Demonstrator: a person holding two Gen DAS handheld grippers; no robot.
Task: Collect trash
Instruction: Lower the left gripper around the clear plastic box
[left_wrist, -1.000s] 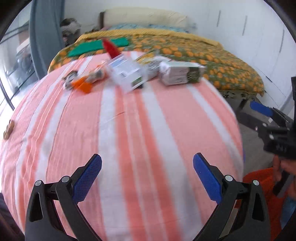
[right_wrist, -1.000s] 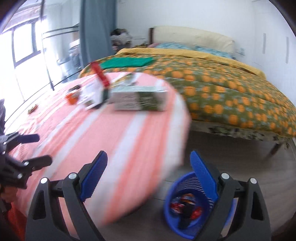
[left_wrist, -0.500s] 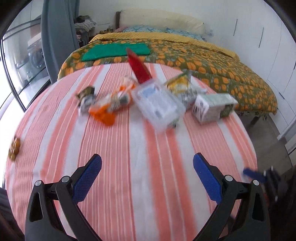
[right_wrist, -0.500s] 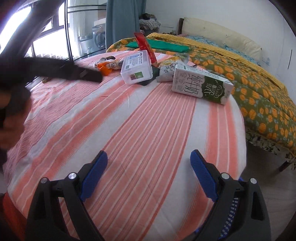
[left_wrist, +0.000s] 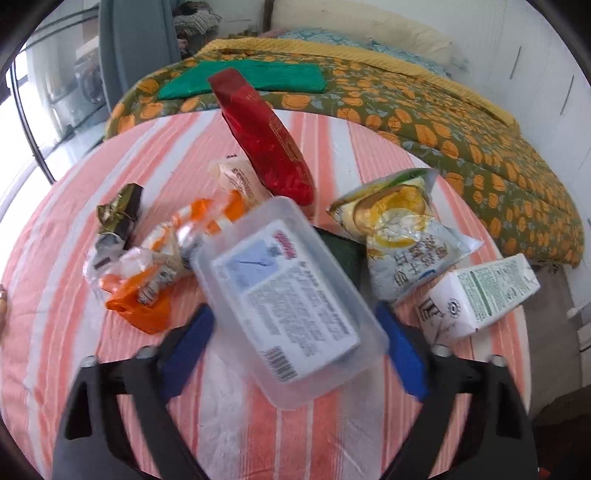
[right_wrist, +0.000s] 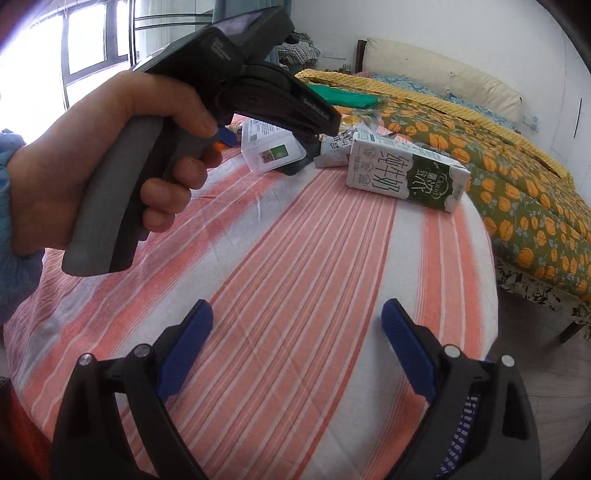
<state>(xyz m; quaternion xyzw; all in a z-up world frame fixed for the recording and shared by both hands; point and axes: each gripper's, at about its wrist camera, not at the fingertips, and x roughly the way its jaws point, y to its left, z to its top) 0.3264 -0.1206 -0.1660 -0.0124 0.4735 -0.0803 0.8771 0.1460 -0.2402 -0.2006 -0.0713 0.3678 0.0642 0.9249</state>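
Trash lies on a round table with an orange-striped cloth (left_wrist: 314, 435). A clear plastic tub (left_wrist: 288, 299) lies between the open fingers of my left gripper (left_wrist: 291, 354), one blue pad on each side of it. Around it lie a red bag (left_wrist: 266, 140), an orange wrapper (left_wrist: 155, 273), a yellow-white snack bag (left_wrist: 402, 229) and a milk carton (left_wrist: 480, 295). My right gripper (right_wrist: 295, 350) is open and empty above the cloth, nearer the table's front. In the right wrist view the left gripper reaches the tub (right_wrist: 273, 153), with the carton (right_wrist: 406, 177) to its right.
A bed with an orange-patterned cover (left_wrist: 461, 122) stands behind the table, with a green cloth (left_wrist: 243, 79) on it. A blue basket (right_wrist: 461, 432) shows on the floor below the table's right edge. A dark crumpled wrapper (left_wrist: 118, 218) lies at the left.
My left gripper has moved forward over the table to the pile and now straddles the clear tub. My right gripper has swung left, from the basket and floor to above the table.
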